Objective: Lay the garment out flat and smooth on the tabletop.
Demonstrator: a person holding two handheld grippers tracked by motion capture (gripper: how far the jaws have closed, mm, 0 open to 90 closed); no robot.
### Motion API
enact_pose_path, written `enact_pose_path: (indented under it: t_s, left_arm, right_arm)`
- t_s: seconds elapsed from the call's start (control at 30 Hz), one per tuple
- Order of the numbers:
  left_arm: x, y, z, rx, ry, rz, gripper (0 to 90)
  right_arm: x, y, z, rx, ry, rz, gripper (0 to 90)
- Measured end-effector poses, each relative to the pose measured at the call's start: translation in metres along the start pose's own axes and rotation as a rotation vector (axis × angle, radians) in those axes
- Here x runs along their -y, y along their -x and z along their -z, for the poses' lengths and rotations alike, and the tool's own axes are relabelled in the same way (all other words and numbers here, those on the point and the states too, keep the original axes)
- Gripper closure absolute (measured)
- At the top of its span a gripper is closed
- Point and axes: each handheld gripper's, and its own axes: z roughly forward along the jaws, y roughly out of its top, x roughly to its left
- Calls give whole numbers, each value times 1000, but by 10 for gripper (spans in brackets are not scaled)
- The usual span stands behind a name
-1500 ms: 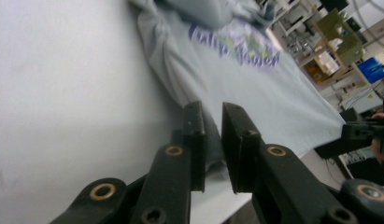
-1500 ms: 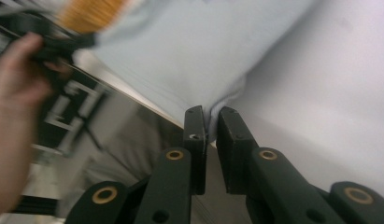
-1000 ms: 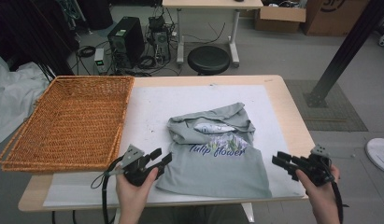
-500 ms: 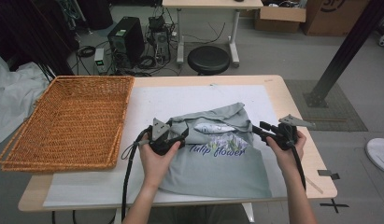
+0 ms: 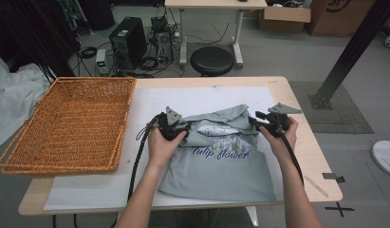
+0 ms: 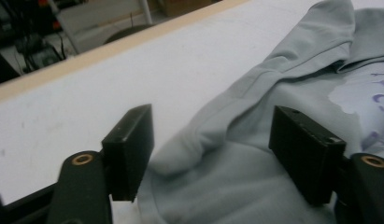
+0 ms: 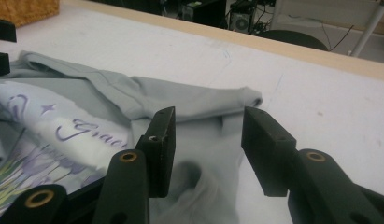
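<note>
From the high view, the grey T-shirt (image 5: 221,156) lies on the white sheet (image 5: 88,194) covering my worktop (image 5: 311,156), its upper part already folded down over the printed front. I judge the fold about half done: the top is turned in, the lower body is flat and unfolded, and the wicker basket (image 5: 69,126) at my left holds nothing. My left tongs (image 5: 183,127) and right tongs (image 5: 258,121) sit at the two ends of that fold. Behind the worktop stand a black stool (image 5: 211,60), a computer tower (image 5: 128,45), a second table (image 5: 216,4) and cardboard boxes (image 5: 285,19) on a grey floor.

In the left gripper view, my jaws stand apart over the shirt's bunched edge (image 6: 189,149), having just closed a little; the pads do not press it.

In the right gripper view, my jaws are likewise parted, straddling a raised fold of cloth (image 7: 203,126) without pinching it. Both corners remain to be gripped.
</note>
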Motion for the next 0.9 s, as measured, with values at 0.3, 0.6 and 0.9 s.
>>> enact_pose_path:
  t_s: [0.3, 0.6, 0.9]
  left_arm:
    - [7, -14, -13, 64, -48, -158, 440]
    - [6, -13, -19, 83, -69, -203, 561]
    - [3, -23, -22, 69, -47, -72, 830]
  right_arm:
    - [-20, 12, -47, -56, -204, 360, 526]
    - [-23, -3, -70, -158, -244, 491, 521]
    - [-22, -5, -87, -113, -250, 505, 890]
